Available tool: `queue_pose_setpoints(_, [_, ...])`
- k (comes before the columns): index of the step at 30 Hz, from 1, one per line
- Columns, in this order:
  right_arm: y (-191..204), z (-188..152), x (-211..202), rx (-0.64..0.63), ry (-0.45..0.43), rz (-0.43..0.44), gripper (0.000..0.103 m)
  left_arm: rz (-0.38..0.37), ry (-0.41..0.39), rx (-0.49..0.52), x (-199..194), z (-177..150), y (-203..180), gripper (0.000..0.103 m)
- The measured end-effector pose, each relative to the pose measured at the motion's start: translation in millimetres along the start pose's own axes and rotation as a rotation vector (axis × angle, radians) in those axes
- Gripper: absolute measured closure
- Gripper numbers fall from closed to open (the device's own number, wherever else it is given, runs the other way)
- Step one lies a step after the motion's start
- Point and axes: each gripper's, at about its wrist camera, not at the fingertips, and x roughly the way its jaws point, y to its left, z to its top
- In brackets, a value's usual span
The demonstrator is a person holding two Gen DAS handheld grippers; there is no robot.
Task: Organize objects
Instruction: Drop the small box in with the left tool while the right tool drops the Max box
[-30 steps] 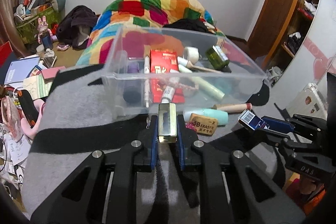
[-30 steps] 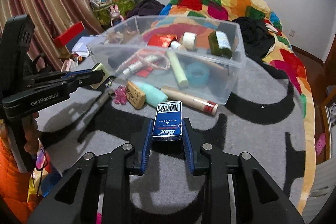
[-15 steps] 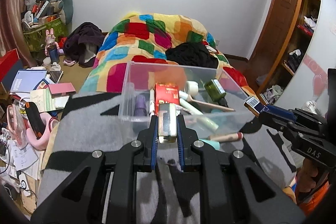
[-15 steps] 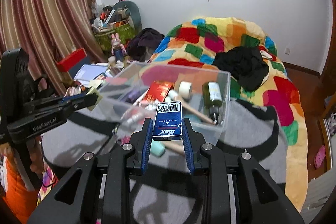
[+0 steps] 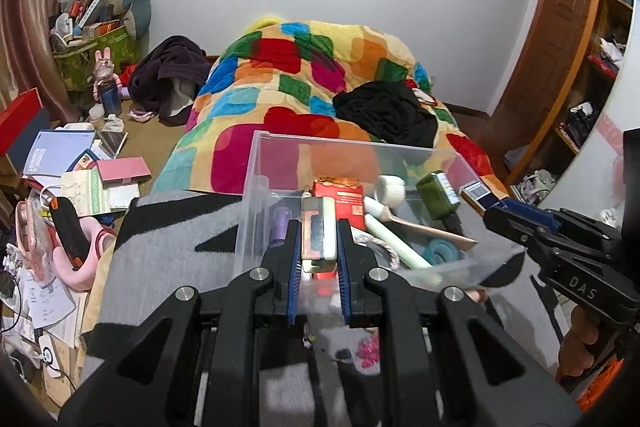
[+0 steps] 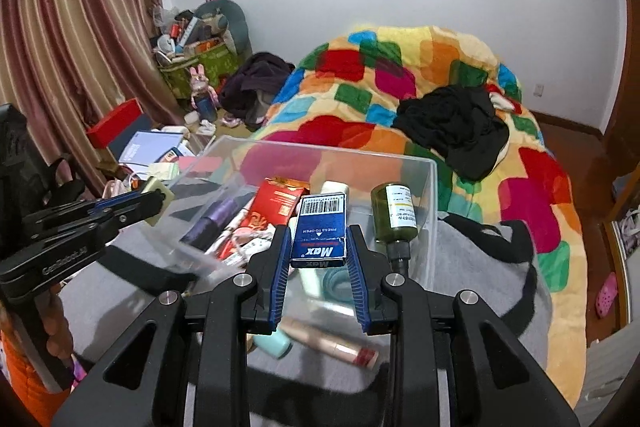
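A clear plastic bin (image 5: 256, 187) sits on a grey and black blanket (image 5: 160, 267) and holds a red packet (image 5: 338, 195), a green bottle (image 5: 436, 193), tubes and tape. My left gripper (image 5: 318, 231) is shut on a pale green rectangular block (image 5: 318, 227), held above the bin's near edge. My right gripper (image 6: 319, 239) is shut on a blue "Max" staple box (image 6: 320, 231), held over the bin (image 6: 432, 187) from the other side. The right gripper also shows in the left wrist view (image 5: 492, 205), and the left gripper shows in the right wrist view (image 6: 154, 201).
A mint tube (image 6: 272, 341) and a peach tube with a red cap (image 6: 332, 343) lie on the blanket in front of the bin. A colourful quilt (image 6: 400, 87) with black clothes (image 6: 452, 123) lies beyond. Books and clutter (image 5: 72, 163) cover the floor at left.
Both grippers have risen and moved forward with their objects, from low over the blanket to above the bin's near side. The bin now appears lower and closer in both views.
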Motion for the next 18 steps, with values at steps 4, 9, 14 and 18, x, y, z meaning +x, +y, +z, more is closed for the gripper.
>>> queue_pose_setpoints(4, [-6, 4, 27, 0.021, 0.061, -0.002, 0.078, 0.010, 0.032, -0.022, 19, 7, 5, 0.088])
queue_pose_setpoints(9, [-6, 1, 49, 0.019, 0.112, -0.010, 0.078, -0.001, 0.086, -0.036, 40, 8, 9, 0.088])
queue_pose_setpoints(14, [-4, -3, 55, 0.001, 0.141, 0.001, 0.077, -0.001, 0.115, -0.040, 48, 4, 8, 0.088])
queue_pose_setpoints(18, [-2, -4, 48, -0.019, 0.133, 0.010, 0.077, -0.014, 0.104, -0.031, 41, 4, 4, 0.087])
